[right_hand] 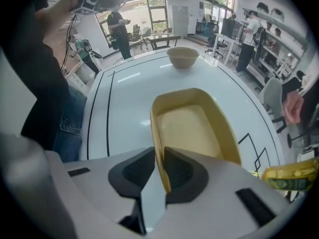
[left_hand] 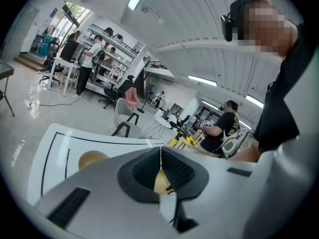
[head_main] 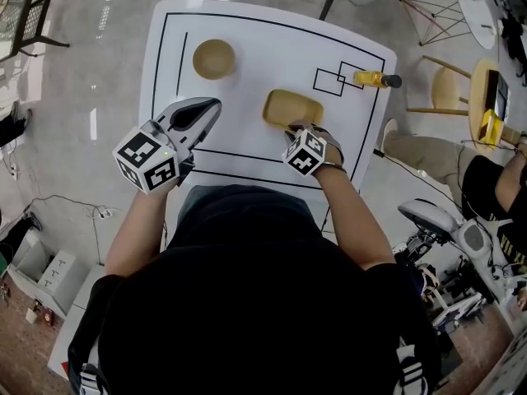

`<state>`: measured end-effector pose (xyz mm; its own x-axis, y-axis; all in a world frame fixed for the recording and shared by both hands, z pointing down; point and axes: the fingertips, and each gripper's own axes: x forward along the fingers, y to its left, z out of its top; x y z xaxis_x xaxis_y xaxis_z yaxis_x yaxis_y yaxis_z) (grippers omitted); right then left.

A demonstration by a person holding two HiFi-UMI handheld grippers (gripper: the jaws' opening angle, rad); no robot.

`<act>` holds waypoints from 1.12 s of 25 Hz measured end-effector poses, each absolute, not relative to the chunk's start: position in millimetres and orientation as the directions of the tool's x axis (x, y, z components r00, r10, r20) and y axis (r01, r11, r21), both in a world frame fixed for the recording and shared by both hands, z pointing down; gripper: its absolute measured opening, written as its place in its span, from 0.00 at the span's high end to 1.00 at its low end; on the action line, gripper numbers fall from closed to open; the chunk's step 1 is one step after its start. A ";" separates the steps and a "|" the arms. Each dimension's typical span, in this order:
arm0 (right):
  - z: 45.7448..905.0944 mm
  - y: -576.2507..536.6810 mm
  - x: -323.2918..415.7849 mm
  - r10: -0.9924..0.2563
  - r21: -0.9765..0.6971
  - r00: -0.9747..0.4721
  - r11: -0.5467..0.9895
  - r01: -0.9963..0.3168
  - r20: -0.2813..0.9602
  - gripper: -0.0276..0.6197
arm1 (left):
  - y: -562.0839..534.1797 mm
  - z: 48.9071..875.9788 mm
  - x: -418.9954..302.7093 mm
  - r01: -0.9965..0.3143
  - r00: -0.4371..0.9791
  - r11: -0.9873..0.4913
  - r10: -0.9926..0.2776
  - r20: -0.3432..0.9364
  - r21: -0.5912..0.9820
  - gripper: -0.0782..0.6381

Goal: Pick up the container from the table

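The container point(head_main: 292, 108), a shallow yellow tub with rounded corners, lies on the white table point(head_main: 255, 31) near its middle. My right gripper point(head_main: 301, 132) points steeply down at the container's near edge. In the right gripper view the container point(right_hand: 192, 126) has its near rim standing between the two dark pads of the right gripper point(right_hand: 158, 159). One pad lies against the rim and a narrow gap shows at the other. My left gripper point(head_main: 207, 108) hovers to the left over the table, its jaws together and empty. From the left gripper view the left gripper point(left_hand: 160, 152) shows its pads meeting.
A tan bowl point(head_main: 214, 58) sits at the table's far left. A yellow bottle with a dark cap point(head_main: 375, 78) lies at the right edge beside drawn black squares. Chairs, small tables and seated people surround the table.
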<state>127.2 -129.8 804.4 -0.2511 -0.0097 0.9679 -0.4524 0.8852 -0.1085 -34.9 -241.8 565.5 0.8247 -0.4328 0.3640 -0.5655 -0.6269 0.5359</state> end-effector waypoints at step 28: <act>800.4 -126.0 139.0 -0.051 -0.030 -0.181 0.907 -0.420 0.982 0.92 | -229.1 548.1 -30.5 -0.557 0.830 -0.653 -0.436 0.348 0.512 0.88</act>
